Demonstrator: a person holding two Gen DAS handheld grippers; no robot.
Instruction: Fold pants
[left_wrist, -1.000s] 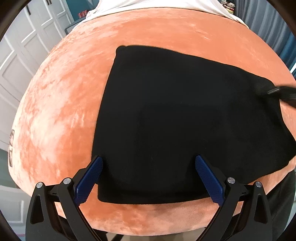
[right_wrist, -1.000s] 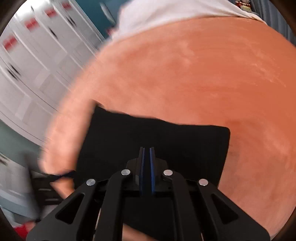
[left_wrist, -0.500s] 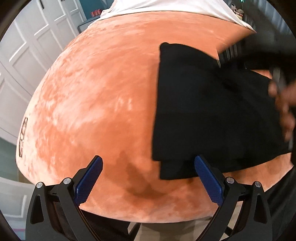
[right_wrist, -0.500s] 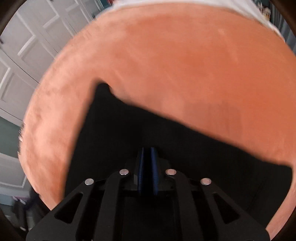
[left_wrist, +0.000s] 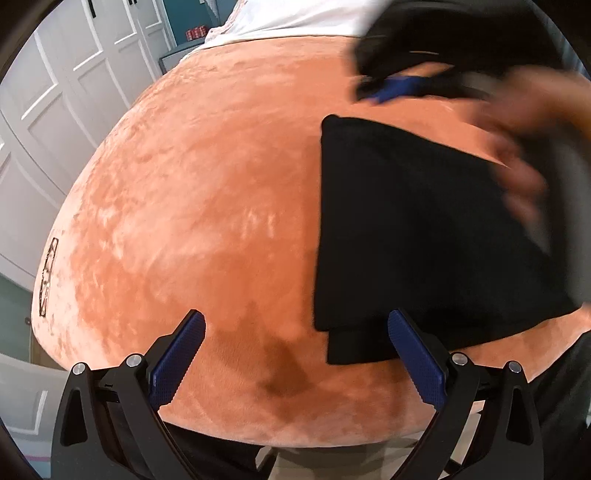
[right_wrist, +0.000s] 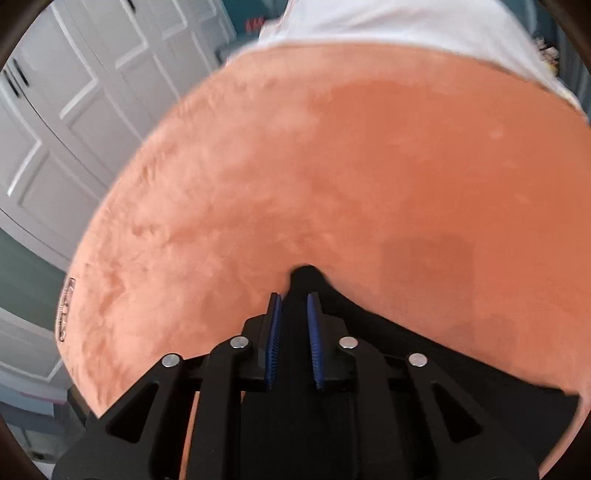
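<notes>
Pants (left_wrist: 417, 229) now folded smaller, lying right side of orange blanket (left_wrist: 207, 206). Right gripper (right_wrist: 294, 321) just opening, cloth corner between parted pads. Left gripper (left_wrist: 295, 350) wide apart, empty, above blanket.

We see white panelled cupboard doors (left_wrist: 74, 92) on the left, a teal wall (left_wrist: 184, 14) behind, and daylight falling evenly.

The black pants (left_wrist: 417, 229) lie folded flat in layers on the orange plush blanket (left_wrist: 207, 206), a lower layer protruding at six o'clock.
</notes>
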